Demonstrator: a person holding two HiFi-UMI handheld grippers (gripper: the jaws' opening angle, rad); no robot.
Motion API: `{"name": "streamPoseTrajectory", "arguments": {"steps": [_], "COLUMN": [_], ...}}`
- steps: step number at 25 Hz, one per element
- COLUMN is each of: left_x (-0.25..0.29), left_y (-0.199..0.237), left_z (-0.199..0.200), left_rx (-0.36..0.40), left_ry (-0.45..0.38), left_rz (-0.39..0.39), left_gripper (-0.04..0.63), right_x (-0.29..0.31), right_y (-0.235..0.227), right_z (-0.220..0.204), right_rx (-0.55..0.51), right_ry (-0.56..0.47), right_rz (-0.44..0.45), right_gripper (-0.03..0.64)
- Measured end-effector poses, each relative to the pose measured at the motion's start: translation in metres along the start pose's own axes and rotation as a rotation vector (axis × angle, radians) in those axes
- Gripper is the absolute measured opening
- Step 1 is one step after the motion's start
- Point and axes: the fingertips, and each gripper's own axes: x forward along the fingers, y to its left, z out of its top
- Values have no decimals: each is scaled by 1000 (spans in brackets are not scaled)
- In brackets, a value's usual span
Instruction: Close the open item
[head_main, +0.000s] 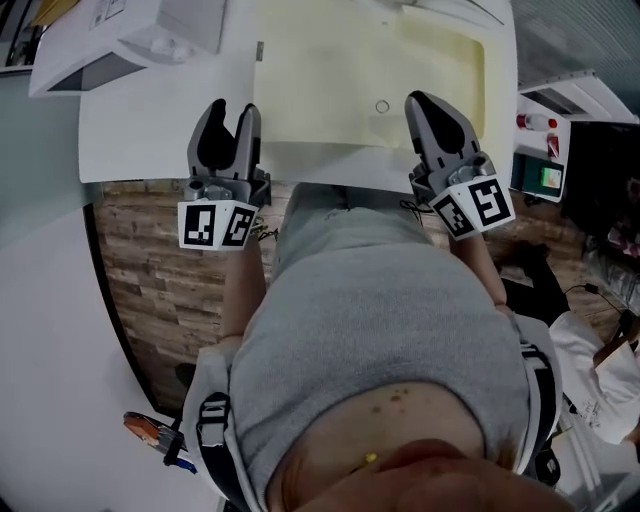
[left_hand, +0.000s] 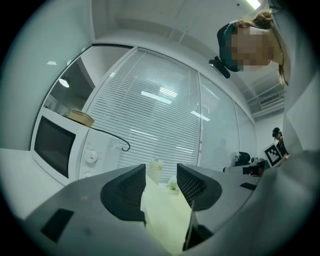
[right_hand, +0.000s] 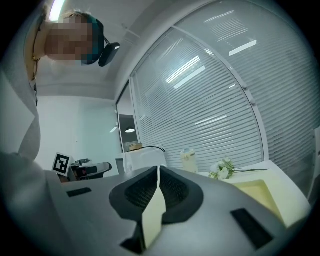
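Left gripper view: m/wave (left_hand: 60, 145) door shut

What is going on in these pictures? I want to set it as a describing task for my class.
A person stands at a white table with a claw in each hand, both over the near edge of a pale yellow mat. The left claw is open with nothing between its jaws. The right claw is shut and empty. Neither touches anything. A white microwave sits to the left, and its door looks shut in the left gripper view.
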Motion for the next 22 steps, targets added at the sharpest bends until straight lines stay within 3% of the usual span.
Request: {"name": "streamPoseTrajectory", "arguments": {"steps": [22], "left_x": [-25], "left_y": [-1], "left_z": [-90], "left_rx": [-89], "left_ry": [161], "left_rz": [158], "left_gripper": [199], "right_x": [-10], "right_y": [9], "right_z": [-26], "right_rx": [1], "right_ry": [67], "right_rz": [121], "right_gripper": [71]}}
